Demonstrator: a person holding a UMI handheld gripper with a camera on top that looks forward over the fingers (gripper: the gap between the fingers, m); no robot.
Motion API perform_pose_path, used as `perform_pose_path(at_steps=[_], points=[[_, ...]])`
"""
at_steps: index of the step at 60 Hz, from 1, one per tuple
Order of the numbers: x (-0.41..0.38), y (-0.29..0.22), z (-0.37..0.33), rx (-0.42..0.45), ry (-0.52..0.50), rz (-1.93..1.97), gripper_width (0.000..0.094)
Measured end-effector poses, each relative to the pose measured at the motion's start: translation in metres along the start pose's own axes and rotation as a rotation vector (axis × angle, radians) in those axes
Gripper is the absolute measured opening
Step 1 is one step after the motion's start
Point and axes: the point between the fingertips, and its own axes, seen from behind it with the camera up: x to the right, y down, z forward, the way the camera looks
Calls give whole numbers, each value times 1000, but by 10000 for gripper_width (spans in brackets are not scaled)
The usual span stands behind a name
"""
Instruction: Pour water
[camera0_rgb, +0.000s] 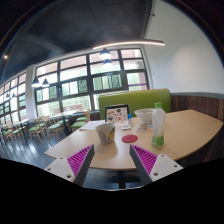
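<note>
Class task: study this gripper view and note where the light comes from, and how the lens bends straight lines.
Gripper view: daylight enters through the big windows behind, leaving the ceiling dark; a ring lamp glows overhead. The wide lens bows the window frames and table edge. The gripper fingers stand open, short of the bottle.

No text, label or number can be read on anything here.

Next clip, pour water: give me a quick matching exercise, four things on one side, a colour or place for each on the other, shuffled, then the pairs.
Things:
1. bottle
2. sofa
3. coaster
4. hand-held gripper

Descriptions:
A. green, behind the table
B. open, nothing between its fingers
C. clear with green label, ahead of the right finger
D. red, flat on the table

Pairs: 1-C, 2-A, 3-D, 4-B
</note>
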Motion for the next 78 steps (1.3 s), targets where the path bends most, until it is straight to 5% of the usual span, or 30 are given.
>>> perform_pose_path(at_steps=[26, 43, 44, 47, 64, 78], points=[[141, -21, 41, 58, 240, -130, 798], [198, -44, 153, 95, 246, -92, 803], [206, -48, 156, 108, 239, -96, 788], [212, -48, 170, 101, 250, -102, 439], [209, -49, 187, 97, 293, -213, 302], [181, -82, 184, 43, 376, -494, 300]])
